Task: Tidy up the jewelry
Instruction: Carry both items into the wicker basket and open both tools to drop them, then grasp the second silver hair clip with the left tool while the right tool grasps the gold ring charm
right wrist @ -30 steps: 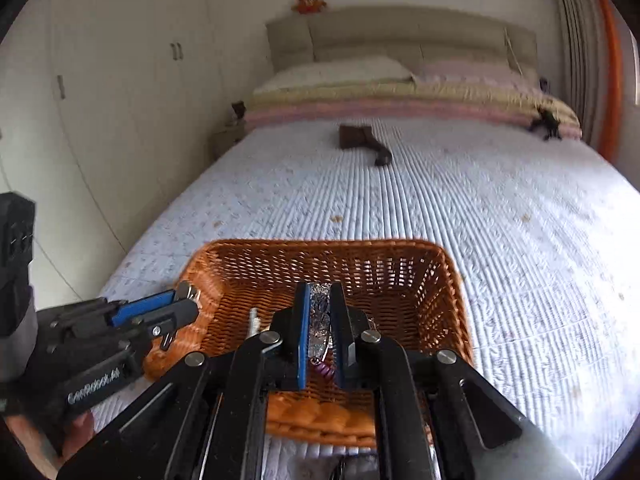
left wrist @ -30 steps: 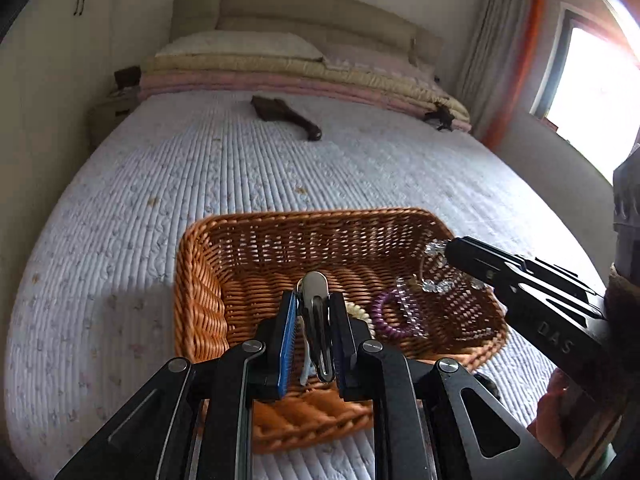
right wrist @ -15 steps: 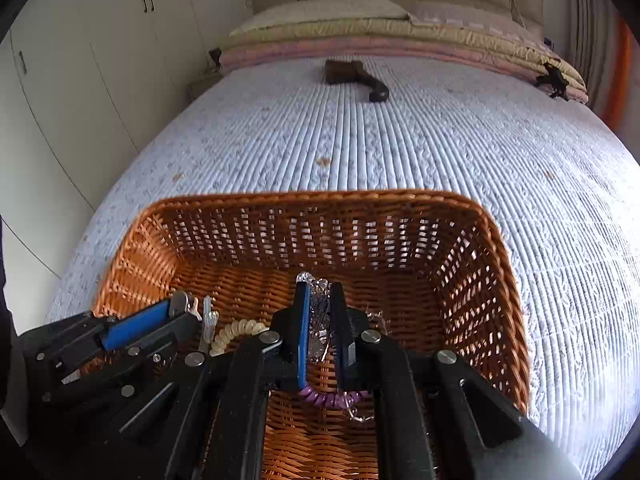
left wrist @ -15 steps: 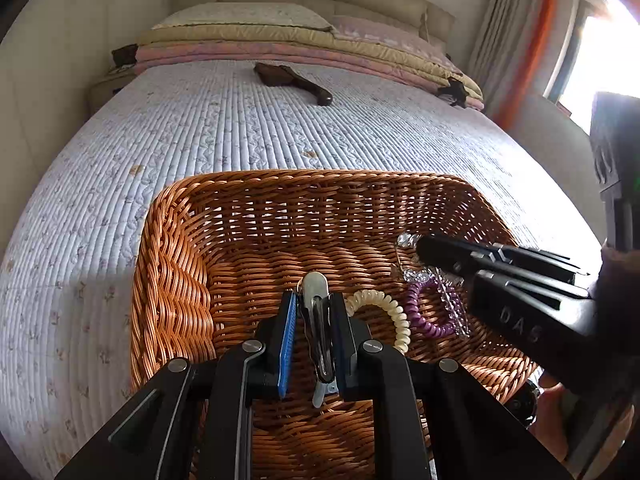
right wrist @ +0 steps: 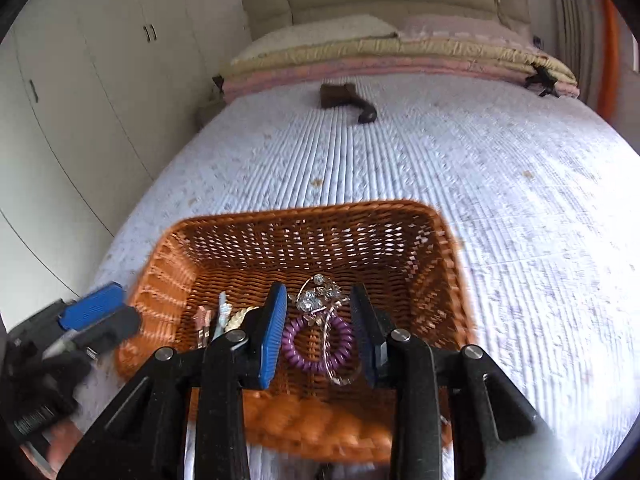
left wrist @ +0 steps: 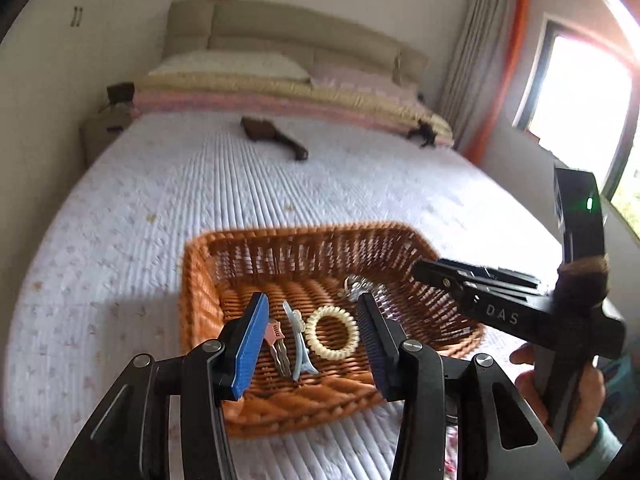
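I am holding both claws spread and empty above the wicker basket (left wrist: 200, 280): my left gripper (left wrist: 310, 344) over the cream hair tie (left wrist: 331, 338), my right gripper (right wrist: 320, 334) over the purple hair tie (right wrist: 318, 344).

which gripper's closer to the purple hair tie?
Right. The right gripper is open just above the purple hair tie, which shows between its fingers; the left gripper is open over the cream tie beside it.

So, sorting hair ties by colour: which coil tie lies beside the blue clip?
The cream coil tie, touching the light-blue clip; the purple coil tie lies apart, under the crystal piece.
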`<action>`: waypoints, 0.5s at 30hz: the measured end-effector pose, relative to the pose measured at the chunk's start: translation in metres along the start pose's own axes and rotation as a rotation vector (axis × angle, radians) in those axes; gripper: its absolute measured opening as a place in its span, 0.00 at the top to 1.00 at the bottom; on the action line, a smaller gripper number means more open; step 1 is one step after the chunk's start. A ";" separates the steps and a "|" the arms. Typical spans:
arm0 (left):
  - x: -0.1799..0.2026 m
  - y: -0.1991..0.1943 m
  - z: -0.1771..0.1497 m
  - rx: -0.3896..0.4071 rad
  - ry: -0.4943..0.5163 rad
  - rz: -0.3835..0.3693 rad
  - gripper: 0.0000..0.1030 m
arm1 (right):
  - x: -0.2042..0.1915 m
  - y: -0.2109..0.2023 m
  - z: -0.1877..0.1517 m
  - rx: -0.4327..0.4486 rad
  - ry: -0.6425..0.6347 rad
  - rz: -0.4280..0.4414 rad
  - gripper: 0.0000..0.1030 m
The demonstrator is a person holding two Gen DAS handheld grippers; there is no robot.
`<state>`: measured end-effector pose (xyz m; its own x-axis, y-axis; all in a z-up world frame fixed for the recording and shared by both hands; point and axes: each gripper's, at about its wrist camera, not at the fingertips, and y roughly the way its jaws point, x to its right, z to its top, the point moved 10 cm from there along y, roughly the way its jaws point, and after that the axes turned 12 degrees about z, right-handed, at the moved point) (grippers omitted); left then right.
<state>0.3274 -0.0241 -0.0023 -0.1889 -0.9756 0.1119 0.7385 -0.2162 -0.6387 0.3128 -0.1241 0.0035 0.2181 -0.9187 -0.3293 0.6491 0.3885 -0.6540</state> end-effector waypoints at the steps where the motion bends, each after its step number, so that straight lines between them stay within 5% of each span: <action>1: -0.002 -0.014 0.003 0.020 -0.006 -0.003 0.53 | -0.003 -0.012 -0.001 0.018 -0.007 -0.001 0.64; 11: -0.015 -0.140 0.013 0.181 -0.030 -0.003 0.51 | -0.049 -0.124 0.008 0.164 -0.098 0.008 0.61; 15: -0.019 -0.193 -0.002 0.269 -0.027 -0.015 0.42 | -0.074 -0.167 -0.009 0.243 -0.136 0.023 0.58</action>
<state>0.1870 0.0361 0.1174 -0.1859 -0.9722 0.1425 0.8821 -0.2290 -0.4116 0.1818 -0.1202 0.1312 0.3206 -0.9171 -0.2369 0.7950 0.3964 -0.4591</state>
